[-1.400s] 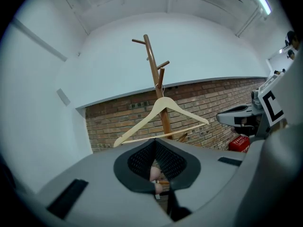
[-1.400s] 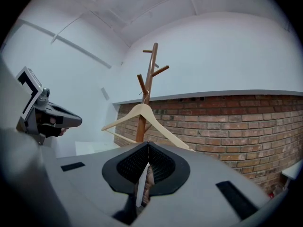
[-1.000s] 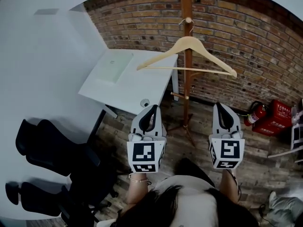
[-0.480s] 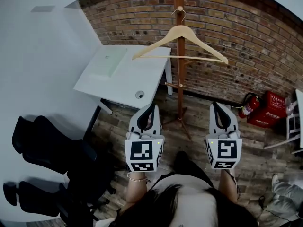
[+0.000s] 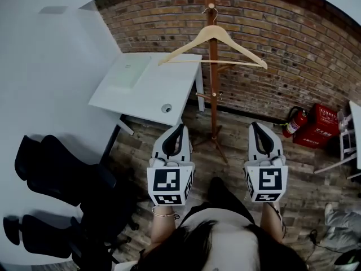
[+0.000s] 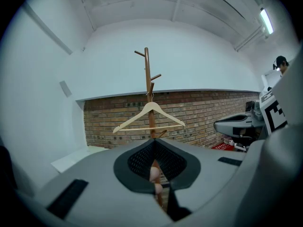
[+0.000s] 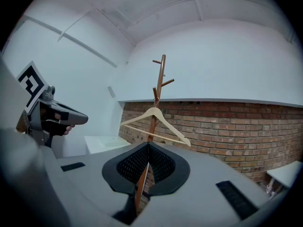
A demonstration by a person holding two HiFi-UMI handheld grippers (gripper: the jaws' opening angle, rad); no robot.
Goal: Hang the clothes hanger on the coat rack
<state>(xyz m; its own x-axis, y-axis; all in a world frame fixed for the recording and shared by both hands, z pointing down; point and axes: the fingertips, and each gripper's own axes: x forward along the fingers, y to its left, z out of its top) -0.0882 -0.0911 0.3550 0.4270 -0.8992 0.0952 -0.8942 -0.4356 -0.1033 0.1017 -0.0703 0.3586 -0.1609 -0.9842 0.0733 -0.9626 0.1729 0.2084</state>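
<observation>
The pale wooden hanger hangs by its metal hook on a peg of the brown wooden coat rack, in front of the brick wall. No gripper touches it. My left gripper and right gripper are held level side by side, well short of the rack, both shut with nothing in them. In the left gripper view the hanger and rack stand beyond the shut left gripper. The right gripper view shows the hanger and rack beyond the shut right gripper.
A white desk stands left of the rack. Black office chairs are at the lower left. A red fire extinguisher and a red box sit by the wall at the right. Wooden floor lies between me and the rack.
The rack and hanger have slid up and a little left in the head view and look farther off. Both grippers stay shut and side by side; the hanger stays on its peg.
</observation>
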